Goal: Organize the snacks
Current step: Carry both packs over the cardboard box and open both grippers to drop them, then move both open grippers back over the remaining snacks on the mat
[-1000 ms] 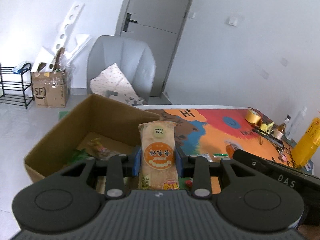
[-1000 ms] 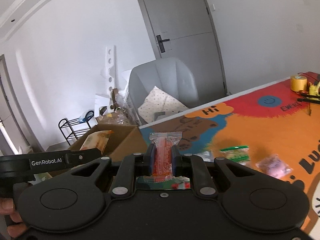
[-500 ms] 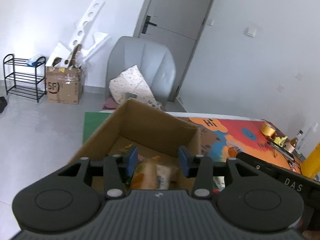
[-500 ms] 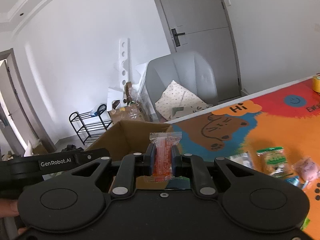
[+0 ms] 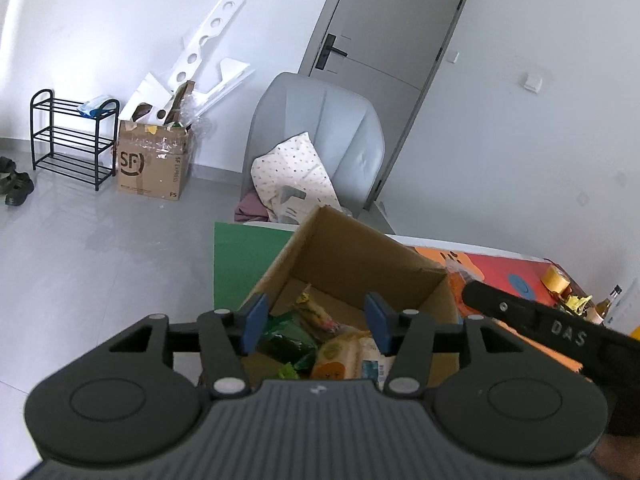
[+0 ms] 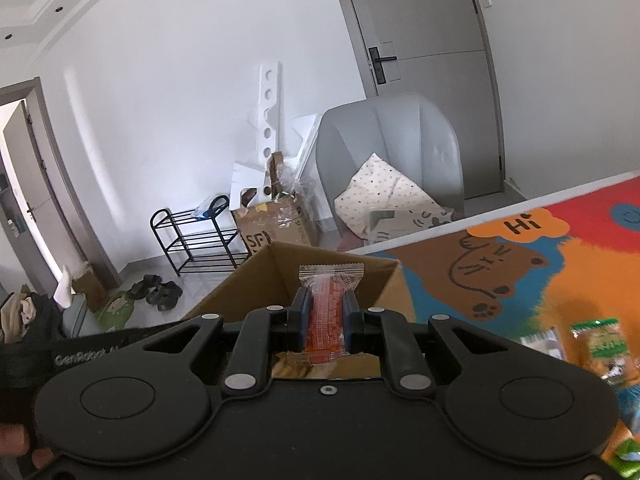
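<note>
Cardboard filled the lower middle of both views: the open box [image 5: 352, 264] sat at the table's edge, and both grippers hung over it. The right gripper [image 6: 325, 322] was clamped on an orange-red sachet [image 6: 326, 312], which stood upright between the pads with its crimped clear top above them, its long axis running up the frame. The box's far wall rose directly behind the sachet and the box floor showed in the slot below it, so the drop the task seemed to call for lay straight beneath the jaws.

The left gripper [image 5: 316, 322] had just been opening; its blue pads [image 5: 256, 322] stood apart with nothing pressed between them. A pale rice-cracker packet [image 5: 348, 362] lay low centre in that view, on the heap of other snacks, beside a green packet [image 5: 286, 344].

More loose snacks [image 6: 600, 340] lay on the colourful mat [image 6: 560, 264] at the right edge of the right wrist view, blurred and partly cut off. The sachet's lower end and most of the box floor were hidden behind the gripper bodies. How far the sachet hung above the heap could not be told.
</note>
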